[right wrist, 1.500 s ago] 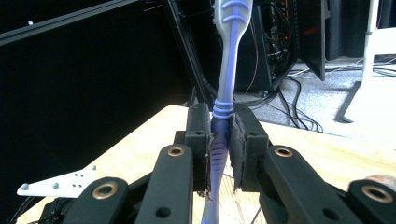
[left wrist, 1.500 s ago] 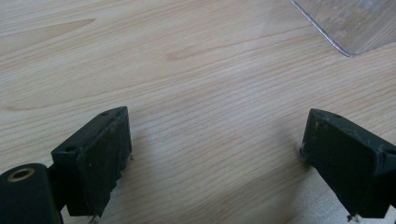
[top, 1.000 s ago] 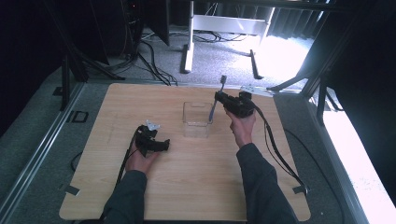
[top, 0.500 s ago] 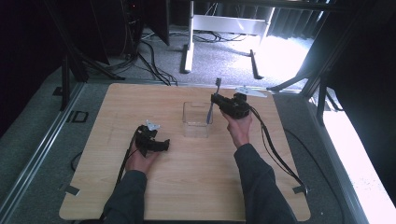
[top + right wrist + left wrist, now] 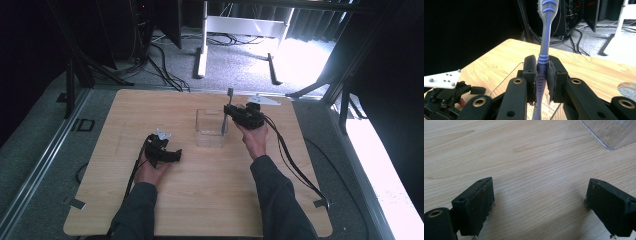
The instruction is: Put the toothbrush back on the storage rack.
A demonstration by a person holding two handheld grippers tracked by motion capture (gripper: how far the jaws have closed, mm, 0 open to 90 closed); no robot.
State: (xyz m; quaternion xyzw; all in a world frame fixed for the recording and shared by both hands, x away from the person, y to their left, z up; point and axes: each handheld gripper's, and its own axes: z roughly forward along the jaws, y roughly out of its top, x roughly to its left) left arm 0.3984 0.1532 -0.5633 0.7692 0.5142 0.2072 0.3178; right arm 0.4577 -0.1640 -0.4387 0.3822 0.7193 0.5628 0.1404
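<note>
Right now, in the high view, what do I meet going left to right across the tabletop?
Left claw, open and resting on the wooden table → clear plastic box → toothbrush, upright over the box's right side → right claw, shut on the toothbrush.

Harsh glare from the upper right over the floor (image 5: pixel 300 55), dark surroundings, slightly soft, blurry focus.
</note>
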